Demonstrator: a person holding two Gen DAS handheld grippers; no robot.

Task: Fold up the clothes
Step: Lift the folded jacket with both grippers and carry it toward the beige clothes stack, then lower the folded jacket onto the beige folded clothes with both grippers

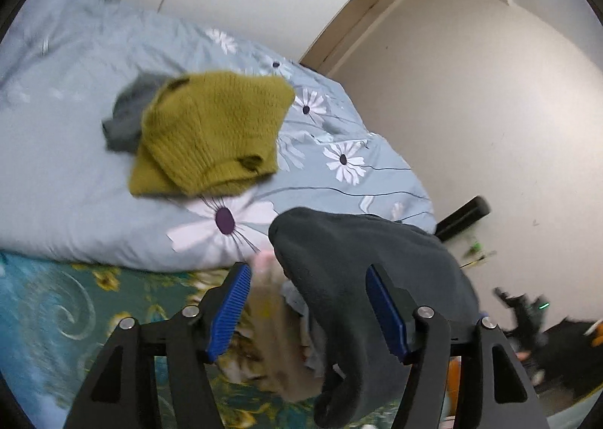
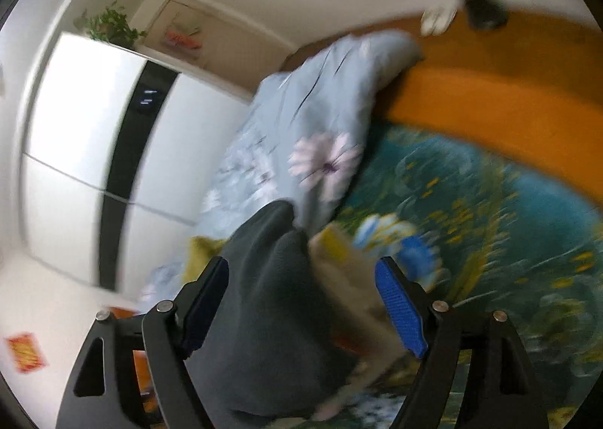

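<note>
- The bed (image 1: 45,316) fills the lower part of both views, covered by a teal sheet with yellow flowers and swirls; an orange edge (image 2: 490,90) runs along its far side in the right wrist view.
- A pale blue duvet (image 1: 75,173) printed with white daisies lies bunched across the bed, well beyond both tools.
- A white cabinet (image 2: 75,135) with a black vertical strip stands against the wall on the left of the right wrist view, with a green plant (image 2: 109,24) on top.
- A dark grey fleece garment (image 1: 361,278) lies heaped on the sheet right in front of both tools. In the left wrist view it spreads from the middle of the tool across the right finger; in the right wrist view it lies from the centre toward the left finger.
- A mustard-yellow knitted sweater (image 1: 211,135) sits folded on the duvet, with a small grey garment (image 1: 128,120) partly tucked under its left edge.
- A blurred beige item (image 1: 267,316) lies beside the fleece, too smeared to identify.
- The left tool (image 1: 307,310) has its blue pads spread apart; the fleece lies between them, with no pad seen pressing on it.
- The right tool (image 2: 303,304) is likewise spread wide, its pads standing off the fleece and gripping nothing.
</note>
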